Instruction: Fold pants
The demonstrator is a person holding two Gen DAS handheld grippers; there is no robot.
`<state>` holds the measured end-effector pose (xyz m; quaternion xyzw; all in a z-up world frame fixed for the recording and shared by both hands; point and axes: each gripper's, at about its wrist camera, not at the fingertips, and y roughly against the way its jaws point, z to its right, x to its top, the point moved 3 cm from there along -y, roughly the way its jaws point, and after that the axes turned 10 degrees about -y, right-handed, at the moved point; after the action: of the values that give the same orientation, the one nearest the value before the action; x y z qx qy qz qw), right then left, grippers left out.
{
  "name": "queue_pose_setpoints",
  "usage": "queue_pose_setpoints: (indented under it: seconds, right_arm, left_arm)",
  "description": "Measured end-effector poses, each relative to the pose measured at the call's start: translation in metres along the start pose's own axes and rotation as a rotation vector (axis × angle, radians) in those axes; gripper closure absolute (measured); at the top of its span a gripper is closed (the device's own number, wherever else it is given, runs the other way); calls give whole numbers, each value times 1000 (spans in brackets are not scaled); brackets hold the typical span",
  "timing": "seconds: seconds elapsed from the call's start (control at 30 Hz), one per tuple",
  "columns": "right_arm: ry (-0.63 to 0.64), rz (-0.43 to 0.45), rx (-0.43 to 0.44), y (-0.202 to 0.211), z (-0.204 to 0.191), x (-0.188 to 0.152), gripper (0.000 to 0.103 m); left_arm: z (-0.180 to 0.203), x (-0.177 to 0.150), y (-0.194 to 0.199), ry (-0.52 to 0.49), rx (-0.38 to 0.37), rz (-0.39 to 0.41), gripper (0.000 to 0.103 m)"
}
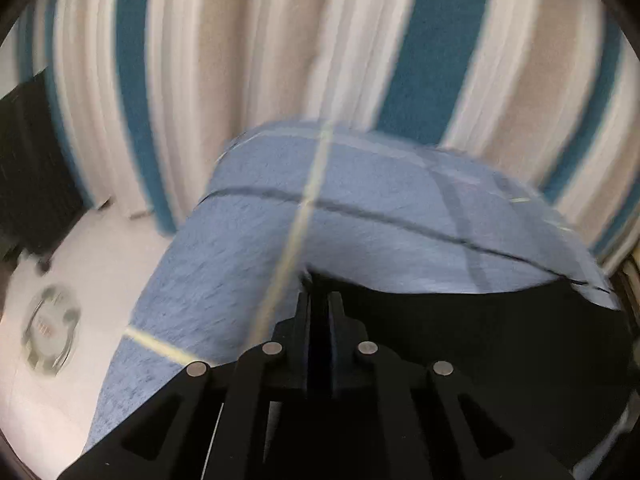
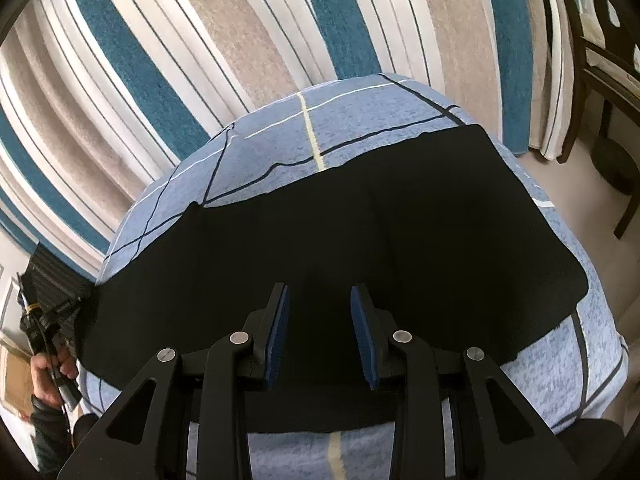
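Note:
Black pants lie spread across a small table covered with a light blue cloth with dark and pale lines. My right gripper is open and empty, hovering above the near middle of the pants. In the left wrist view, which is blurred by motion, my left gripper has its jaws together on the left edge of the pants. The left gripper also shows at the far left of the right wrist view, held by a hand at the pants' left end.
A striped teal, beige and white rug covers the floor beyond the table. A dark wooden chair stands at the right. A dark object and a round floor fitting lie on the white floor at left.

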<state>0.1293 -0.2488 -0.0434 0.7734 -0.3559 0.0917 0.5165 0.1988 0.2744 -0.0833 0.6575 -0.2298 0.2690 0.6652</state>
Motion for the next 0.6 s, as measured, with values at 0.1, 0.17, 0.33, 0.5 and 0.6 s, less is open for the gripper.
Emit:
queue_pose_setpoints:
  seconds: [0.1,0.17,0.33,0.5,0.6]
  right_arm:
    - [0,18,-14,1,7,3,70]
    - [18,32,-8,8,8,5,70]
    - [21,43,-86,9,27,3,70]
    - [-55,42,-80,21,60,-1,71]
    - [-31,48,-90,31,61,-4,71]
  left_arm:
    - [-17,-6,0,37,82,-24,93]
    - [-28,-8,16,108,62,9,93]
    - [2,-11,64,81,-51,106,91]
    - [60,-32,67,-22,-161,57,83]
    - [84,-52,63,-74,-178,9,83]
